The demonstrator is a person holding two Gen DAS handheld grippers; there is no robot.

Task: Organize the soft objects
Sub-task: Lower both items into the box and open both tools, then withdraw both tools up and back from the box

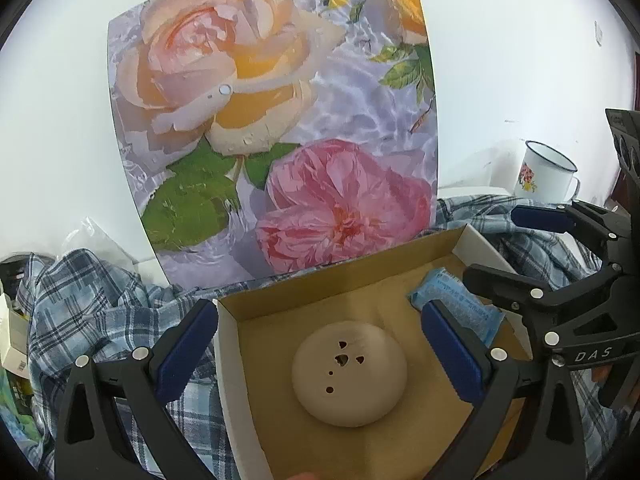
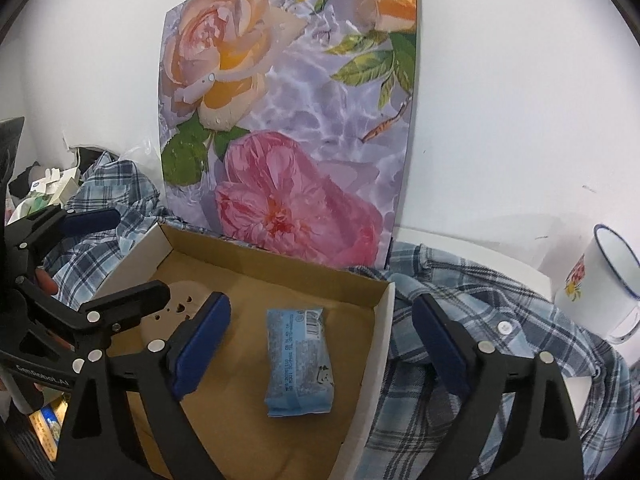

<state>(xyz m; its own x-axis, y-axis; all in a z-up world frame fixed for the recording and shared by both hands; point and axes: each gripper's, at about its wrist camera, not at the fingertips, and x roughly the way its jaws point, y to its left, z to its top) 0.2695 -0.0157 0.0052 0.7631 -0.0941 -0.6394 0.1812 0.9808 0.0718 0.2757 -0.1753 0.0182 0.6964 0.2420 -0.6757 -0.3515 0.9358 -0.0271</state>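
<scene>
From the left wrist, the left gripper (image 1: 316, 344) hangs with its blue fingers (image 1: 186, 350) spread wide and empty above a cardboard box (image 1: 320, 280) at the lower centre of the frame. A beige dome-shaped squishy toy (image 1: 349, 374) sits free on the box floor between them, touched by neither. A blue wrapped packet (image 1: 456, 300) lies to its right, partly behind one finger. The right gripper (image 1: 532, 248) reaches in from the right edge. A plaid shirt (image 1: 100, 304) sprawls around the box, a flower-print board (image 1: 280, 120) stands behind, and an enamel mug (image 1: 546, 174) waits at the right.

From the right wrist, the right gripper's fingers (image 2: 200, 344) also stand open with nothing held; one is over the box, the other over the shirt outside its white wall. The packet lies flat at centre frame, clear of both. The toy peeks out at the left, behind the left gripper.

Both items appear just released into the box. The crumpled shirt looks the likely next soft thing, calling for a pull back and a fresh grasp.
</scene>
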